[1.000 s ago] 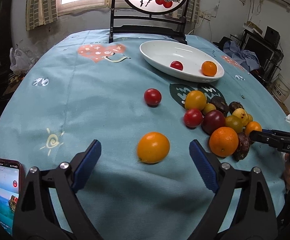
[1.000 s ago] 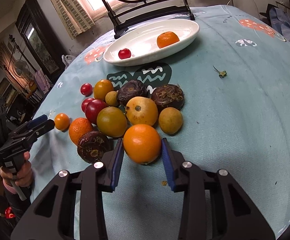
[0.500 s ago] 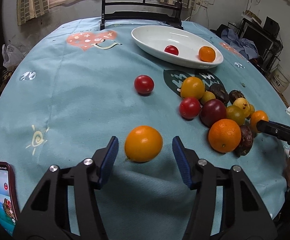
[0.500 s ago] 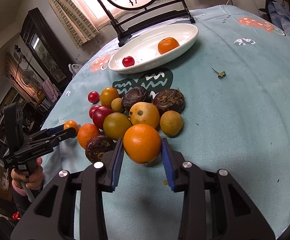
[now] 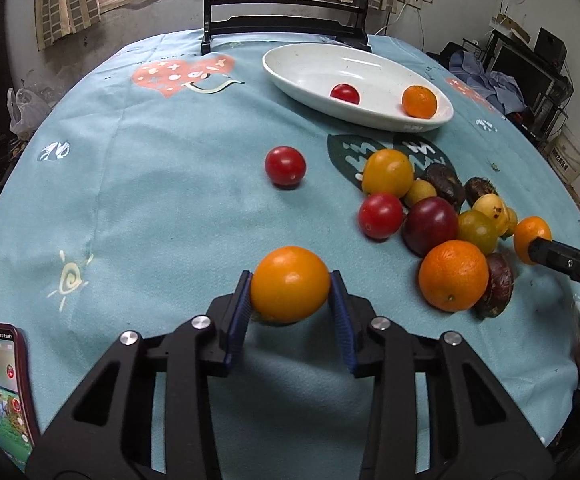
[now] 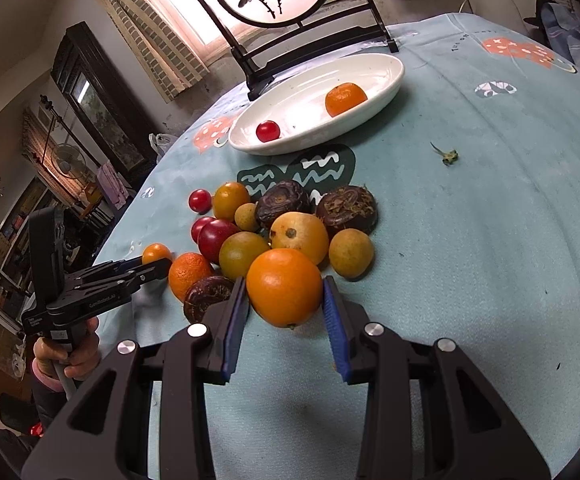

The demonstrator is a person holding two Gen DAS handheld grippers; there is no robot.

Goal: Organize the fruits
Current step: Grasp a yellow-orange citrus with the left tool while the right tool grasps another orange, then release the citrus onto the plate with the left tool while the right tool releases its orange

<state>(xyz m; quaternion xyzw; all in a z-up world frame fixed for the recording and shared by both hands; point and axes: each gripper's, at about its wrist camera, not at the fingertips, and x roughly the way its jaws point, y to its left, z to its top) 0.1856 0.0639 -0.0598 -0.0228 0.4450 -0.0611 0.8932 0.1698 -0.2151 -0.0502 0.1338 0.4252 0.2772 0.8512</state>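
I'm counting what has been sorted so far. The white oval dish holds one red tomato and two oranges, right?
Not quite. The white oval dish holds one red tomato and only one orange fruit, not two. The right wrist view shows it, and the left wrist view agrees.

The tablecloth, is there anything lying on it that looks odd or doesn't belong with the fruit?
Yes. A small green stem scrap lies alone on the blue tablecloth, right of the white dish and apart from the fruit pile. It looks like loose debris. A phone also sits at the table's near-left edge.
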